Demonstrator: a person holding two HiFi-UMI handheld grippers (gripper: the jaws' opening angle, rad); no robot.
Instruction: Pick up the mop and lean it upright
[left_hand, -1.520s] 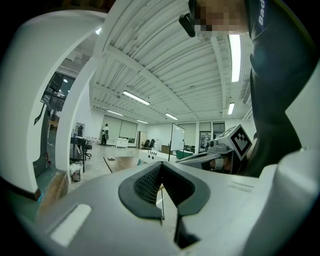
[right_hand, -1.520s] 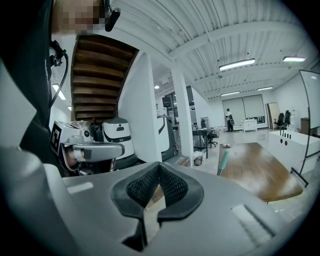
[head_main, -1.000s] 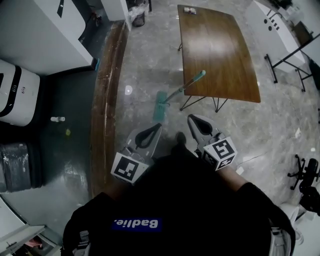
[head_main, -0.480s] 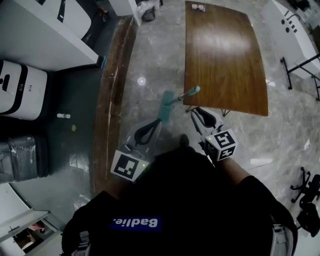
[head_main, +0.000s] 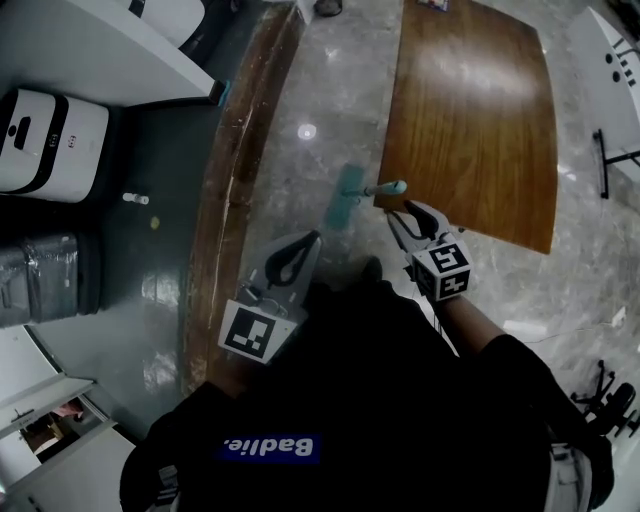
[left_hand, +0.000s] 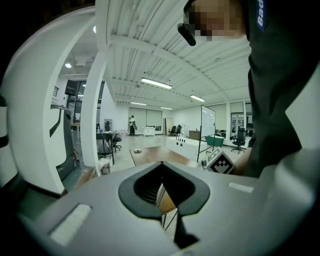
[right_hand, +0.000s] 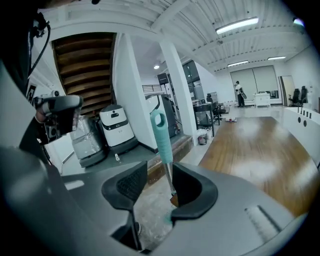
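- Teal flat-headed mop with a metal shaft (head_main: 348, 197): centre of the head view, head on the grey marbled floor (head_main: 320, 100). Its teal grip end is raised near the edge of the brown wooden table (head_main: 470, 110); whether they touch is unclear.
- Right tool (right_hand: 159, 169): jaws partly apart and just been opening. The mop's shaft stands between them, unpressed.
- Left tool (left_hand: 161, 165): jaws together, empty.
- Progress: judged early. Grasping, lifting and upright leaning are all left.
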